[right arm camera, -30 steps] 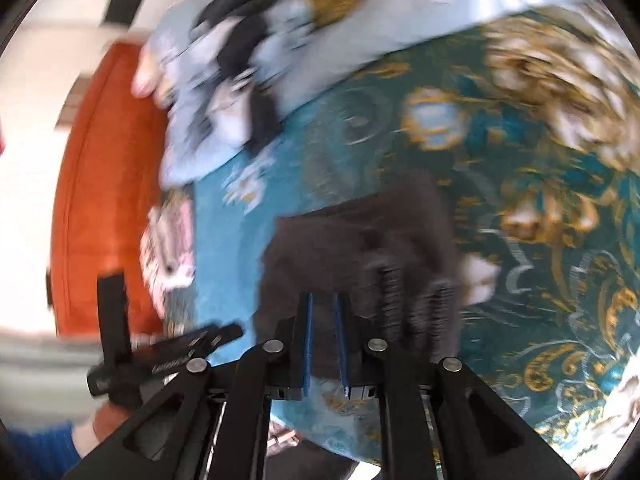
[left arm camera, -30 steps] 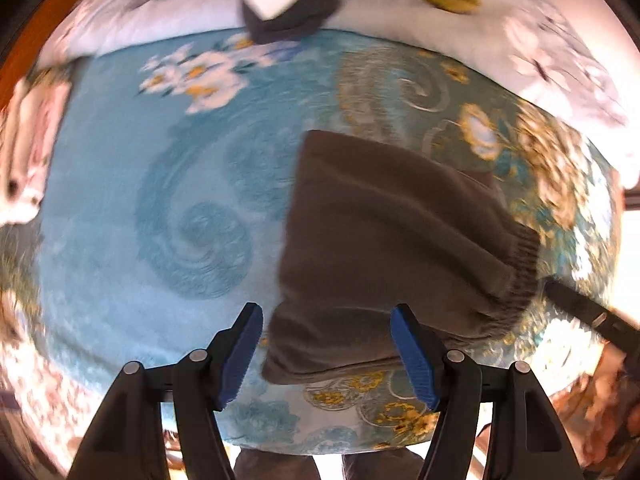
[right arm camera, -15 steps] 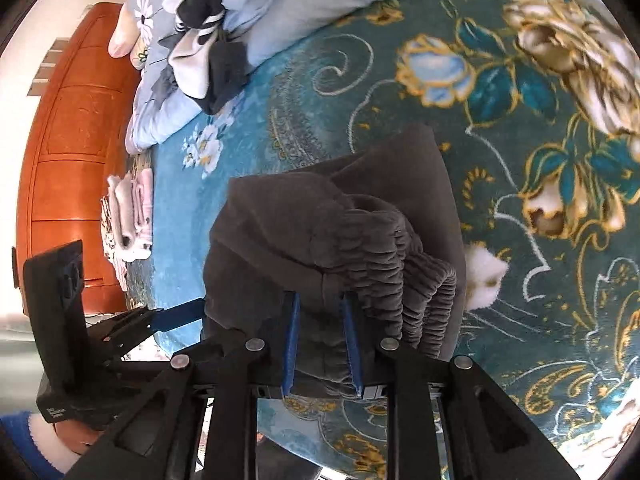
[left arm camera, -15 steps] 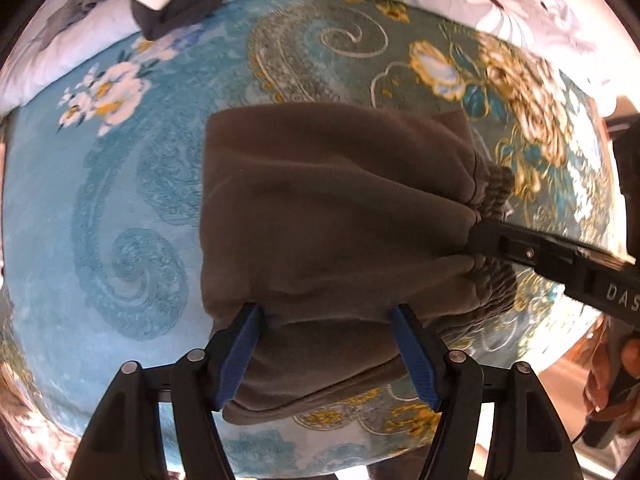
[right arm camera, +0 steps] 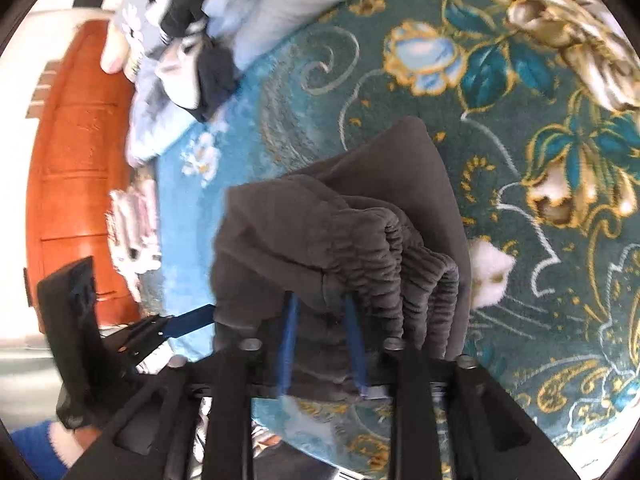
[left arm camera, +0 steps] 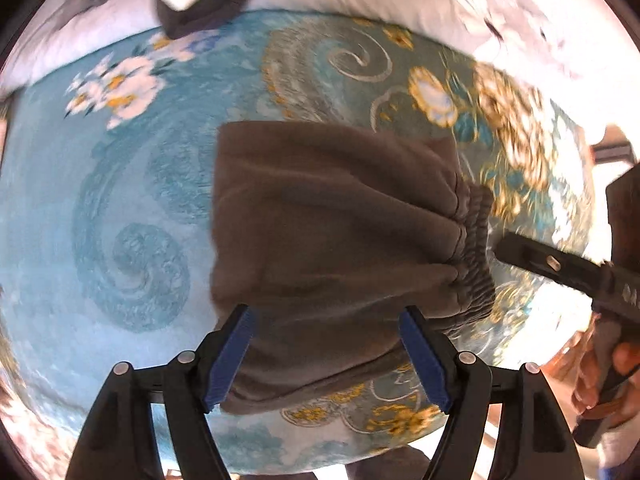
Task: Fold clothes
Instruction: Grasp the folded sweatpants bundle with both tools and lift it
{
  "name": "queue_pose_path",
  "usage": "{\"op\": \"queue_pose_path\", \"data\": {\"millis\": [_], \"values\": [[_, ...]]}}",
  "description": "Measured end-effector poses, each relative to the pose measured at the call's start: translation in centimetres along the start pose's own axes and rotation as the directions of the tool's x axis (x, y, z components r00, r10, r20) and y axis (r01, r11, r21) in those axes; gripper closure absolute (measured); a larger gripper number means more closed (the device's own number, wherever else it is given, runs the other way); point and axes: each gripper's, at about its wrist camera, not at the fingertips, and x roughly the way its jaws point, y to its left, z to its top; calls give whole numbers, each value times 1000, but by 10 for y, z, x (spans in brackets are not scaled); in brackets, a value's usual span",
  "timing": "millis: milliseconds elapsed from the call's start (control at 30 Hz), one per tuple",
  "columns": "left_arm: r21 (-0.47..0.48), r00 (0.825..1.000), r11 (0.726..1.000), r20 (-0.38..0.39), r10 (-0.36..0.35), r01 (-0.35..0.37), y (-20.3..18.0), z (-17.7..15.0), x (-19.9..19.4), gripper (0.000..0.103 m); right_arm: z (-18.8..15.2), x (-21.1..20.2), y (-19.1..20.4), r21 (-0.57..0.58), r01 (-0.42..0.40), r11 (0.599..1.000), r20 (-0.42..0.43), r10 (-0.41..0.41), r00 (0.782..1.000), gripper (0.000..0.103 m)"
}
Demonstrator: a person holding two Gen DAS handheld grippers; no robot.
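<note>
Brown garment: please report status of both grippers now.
Left gripper open, jaws opening, astride brown garment. Right gripper opening, elastic waistband between its jaws. Nothing in the way on blanket.

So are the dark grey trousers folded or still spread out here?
Folded: the dark grey trousers lie in stacked layers on the blue floral blanket, gathered waistband doubled over.

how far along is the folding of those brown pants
The brown pants already lie folded into a compact stack on the teal floral blanket, elastic waistband bunched at one end. In hand: the right tool is opening around the waistband, and the left tool is opening over the near edge. Left: the unfolded clothes pile by the pillow.
</note>
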Motion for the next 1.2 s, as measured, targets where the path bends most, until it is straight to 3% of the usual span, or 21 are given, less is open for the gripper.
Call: {"op": "queue_pose_path", "data": {"millis": [33, 133, 200, 267, 367, 500, 667, 900, 1033, 1200], "values": [[-30, 1000, 1000, 0, -11, 11, 8, -3, -2, 25, -5, -8, -2, 0, -3, 1000, 16, 3, 1000, 43], [-108, 1000, 994, -1, -31, 31, 30, -9, -5, 25, -16, -25, -16, 38, -12, 999, 38, 11, 999, 38], [-153, 998, 987, 11, -57, 58, 43, -14, -5, 24, -23, -29, -26, 62, 15, 998, 40, -17, 999, 27], [-194, 996, 977, 20, -82, 84, 54, -17, -4, 14, -30, -31, -38, 88, 38, 995, 38, -42, 998, 11], [-258, 992, 959, 78, -95, 113, 66, -20, -3, 1, -40, -34, -54, 117, 12, 993, 61, -19, 998, 11], [-310, 986, 937, 93, -139, 162, 79, -20, 3, 0, -42, -30, -69, 148, -53, 988, 99, 38, 994, 5], [-308, 981, 932, 89, -173, 192, 87, -18, 17, 0, -34, -19, -76, 156, -127, 980, 138, 105, 985, 1], [-234, 974, 947, 1, -227, 221, 87, -8, 46, 0, -21, 14, -76, 77, -101, 992, 50, 97, 994, 1], [-191, 951, 932, 32, -307, 308, 88, 2, 48, 0, -13, 32, -79, 72, -179, 981, 6, 179, 984, 1], [-159, 929, 918, -8, -370, 364, 87, 14, 63, 0, -6, 49, -85, 55, -217, 975, -34, 219, 975, 1]]}}
